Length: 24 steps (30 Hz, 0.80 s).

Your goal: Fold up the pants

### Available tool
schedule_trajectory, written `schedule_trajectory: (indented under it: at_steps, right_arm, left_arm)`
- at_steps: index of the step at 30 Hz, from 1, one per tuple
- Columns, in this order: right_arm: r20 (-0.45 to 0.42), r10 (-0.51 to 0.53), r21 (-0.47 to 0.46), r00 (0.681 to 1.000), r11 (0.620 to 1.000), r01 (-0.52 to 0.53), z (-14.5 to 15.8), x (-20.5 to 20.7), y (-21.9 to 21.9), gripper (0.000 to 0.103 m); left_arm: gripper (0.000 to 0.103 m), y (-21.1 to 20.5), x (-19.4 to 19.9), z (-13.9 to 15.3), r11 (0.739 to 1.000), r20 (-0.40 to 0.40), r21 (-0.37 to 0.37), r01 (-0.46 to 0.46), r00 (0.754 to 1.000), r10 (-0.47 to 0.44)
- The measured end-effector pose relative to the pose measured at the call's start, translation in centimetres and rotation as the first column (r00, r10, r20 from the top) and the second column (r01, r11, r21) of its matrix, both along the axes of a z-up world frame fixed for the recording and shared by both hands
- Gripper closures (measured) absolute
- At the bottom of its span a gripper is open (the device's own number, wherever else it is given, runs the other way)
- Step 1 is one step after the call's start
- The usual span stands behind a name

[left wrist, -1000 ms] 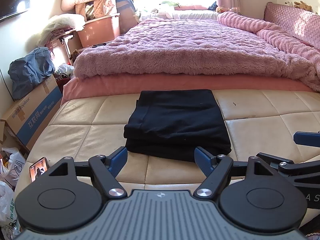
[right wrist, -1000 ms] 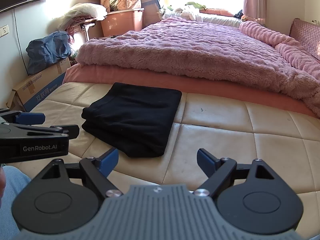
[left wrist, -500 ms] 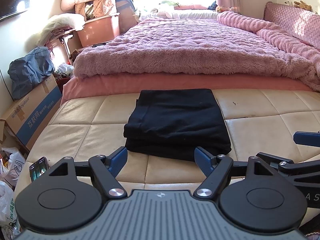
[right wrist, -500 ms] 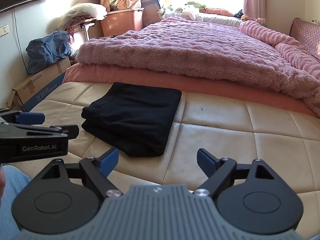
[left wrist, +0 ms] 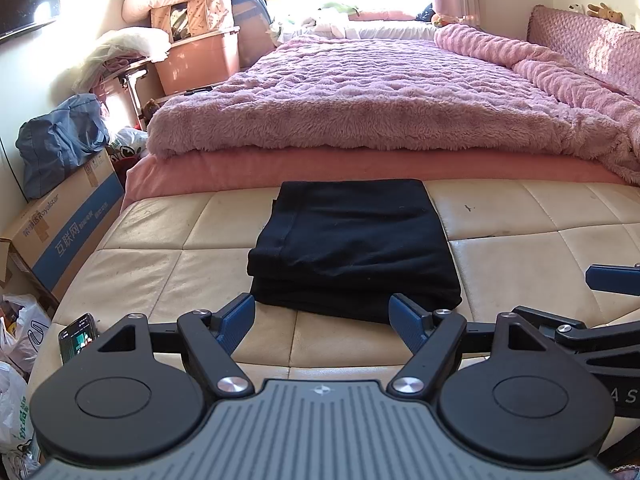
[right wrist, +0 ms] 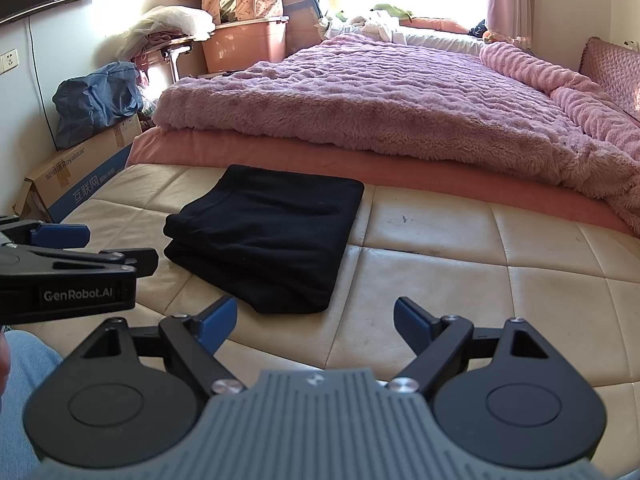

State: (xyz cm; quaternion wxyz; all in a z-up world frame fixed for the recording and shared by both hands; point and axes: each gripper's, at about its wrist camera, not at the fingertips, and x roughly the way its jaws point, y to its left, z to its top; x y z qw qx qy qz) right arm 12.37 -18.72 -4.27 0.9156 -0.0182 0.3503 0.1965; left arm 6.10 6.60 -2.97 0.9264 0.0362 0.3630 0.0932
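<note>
We hold our left gripper [left wrist: 322, 322] and right gripper [right wrist: 315, 322] wide apart, empty; folded black pants [left wrist: 352, 240] at twelve o'clock.

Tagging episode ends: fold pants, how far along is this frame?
Looks done. The black pants lie as a compact layered rectangle on the cream cushion, stacked edges facing the cameras. Nothing is in hand: the left gripper and right gripper are both open and empty, short of the near edge, touching no cloth. Left: at most squaring the slightly uneven front layers; otherwise I'd judge it finished.
</note>
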Motion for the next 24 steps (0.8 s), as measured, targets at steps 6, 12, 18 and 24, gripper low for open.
schedule_trajectory:
  at_steps: [6, 12, 18, 24]
  right_arm:
    - [-0.002, 0.0, -0.002, 1.0, 1.0, 0.0, -0.04, 0.0, -0.04, 0.021]
    - [-0.003, -0.001, -0.002, 1.0, 1.0, 0.001, -0.03, 0.0, -0.04, 0.021]
    - [-0.005, -0.003, -0.002, 1.0, 1.0, 0.003, -0.11, 0.08, -0.06, 0.021]
    - [-0.006, -0.004, -0.003, 1.0, 1.0, 0.004, -0.18, 0.11, -0.03, 0.021]
  left_arm:
    - [0.014, -0.08, -0.05, 0.08, 1.0, -0.002, -0.001, 0.003, 1.0, -0.003]
    - [0.014, -0.14, -0.08, 0.07, 1.0, 0.005, -0.004, -0.001, 1.0, 0.001]
    - [0.014, -0.16, -0.12, 0.04, 1.0, 0.007, 0.005, -0.006, 1.0, 0.006]
    - [0.014, -0.22, -0.2, 0.0, 1.0, 0.007, 0.003, -0.005, 1.0, 0.005]
